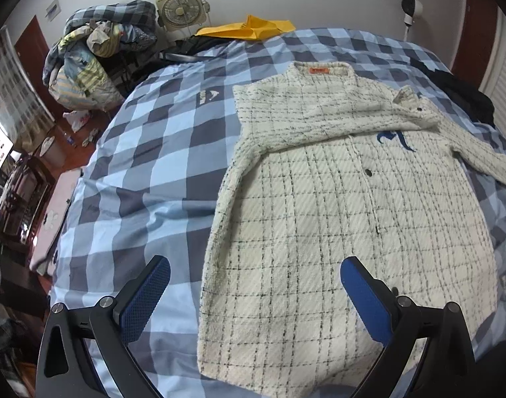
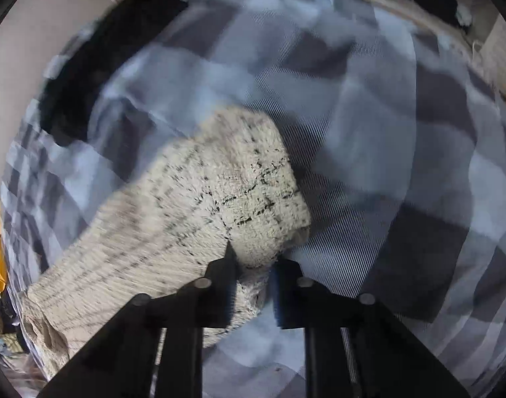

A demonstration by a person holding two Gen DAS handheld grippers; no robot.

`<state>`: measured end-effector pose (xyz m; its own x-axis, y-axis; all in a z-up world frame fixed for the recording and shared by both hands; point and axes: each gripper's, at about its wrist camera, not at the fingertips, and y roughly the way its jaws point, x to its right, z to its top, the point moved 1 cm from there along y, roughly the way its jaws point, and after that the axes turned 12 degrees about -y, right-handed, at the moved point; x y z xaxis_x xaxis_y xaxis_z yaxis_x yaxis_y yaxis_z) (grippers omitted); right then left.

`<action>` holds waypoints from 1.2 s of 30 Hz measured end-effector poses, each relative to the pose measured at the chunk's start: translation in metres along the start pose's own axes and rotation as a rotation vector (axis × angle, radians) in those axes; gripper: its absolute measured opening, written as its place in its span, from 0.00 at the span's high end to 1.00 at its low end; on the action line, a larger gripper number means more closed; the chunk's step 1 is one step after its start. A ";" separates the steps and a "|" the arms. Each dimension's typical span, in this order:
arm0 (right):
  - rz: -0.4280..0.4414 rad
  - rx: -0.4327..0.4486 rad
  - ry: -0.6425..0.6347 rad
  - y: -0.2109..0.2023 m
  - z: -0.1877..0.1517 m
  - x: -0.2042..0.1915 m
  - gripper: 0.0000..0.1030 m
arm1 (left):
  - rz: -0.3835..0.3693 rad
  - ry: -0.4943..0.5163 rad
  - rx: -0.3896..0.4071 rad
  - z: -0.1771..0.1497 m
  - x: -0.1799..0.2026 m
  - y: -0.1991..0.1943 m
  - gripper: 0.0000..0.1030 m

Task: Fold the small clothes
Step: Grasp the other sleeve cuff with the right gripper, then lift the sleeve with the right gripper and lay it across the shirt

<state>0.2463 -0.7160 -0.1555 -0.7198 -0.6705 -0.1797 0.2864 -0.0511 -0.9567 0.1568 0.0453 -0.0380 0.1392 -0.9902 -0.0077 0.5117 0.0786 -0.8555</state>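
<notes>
A cream fleece jacket (image 1: 335,205) with a thin dark check lies flat, front up, on the blue checked bedspread (image 1: 146,152). One sleeve is folded across its chest, and the other sleeve (image 1: 485,159) reaches out to the right. My left gripper (image 1: 255,265) hovers open above the jacket's lower left edge, with nothing between its blue pads. In the right wrist view, my right gripper (image 2: 254,273) is shut on the cuff end of a cream sleeve (image 2: 193,199), which bunches between the two fingers over the bedspread (image 2: 385,126). That view is blurred.
A heap of bedding and clothes (image 1: 97,49) sits at the bed's far left, beside a box fan (image 1: 181,8). Yellow cloth (image 1: 249,28) lies at the head of the bed. Dark clothing (image 1: 462,93) rests at the right edge. Left of the bed the floor is cluttered.
</notes>
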 end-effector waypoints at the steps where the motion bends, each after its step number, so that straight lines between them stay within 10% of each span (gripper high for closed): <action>1: -0.001 0.032 -0.011 -0.012 0.001 -0.005 0.90 | 0.003 -0.001 0.007 0.000 -0.001 -0.001 0.00; 9: 0.097 0.277 -0.051 -0.126 0.014 -0.046 0.91 | -0.028 -0.059 0.042 0.005 -0.012 -0.014 0.00; 20: 0.334 0.562 -0.410 -0.325 -0.031 -0.283 0.91 | -0.088 -0.153 0.093 0.008 -0.039 -0.032 0.00; 29: 0.530 0.380 -0.769 -0.327 -0.226 -0.509 0.91 | -0.100 -0.261 0.132 0.012 -0.070 -0.039 0.00; 36: 0.458 0.044 -0.970 -0.169 -0.381 -0.636 0.89 | -0.116 -0.339 0.105 0.013 -0.090 -0.027 0.00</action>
<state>0.4150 0.0009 0.0336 0.2662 -0.9331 -0.2419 0.4380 0.3407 -0.8319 0.1414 0.1335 -0.0081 0.3387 -0.9003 0.2734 0.6225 -0.0035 -0.7826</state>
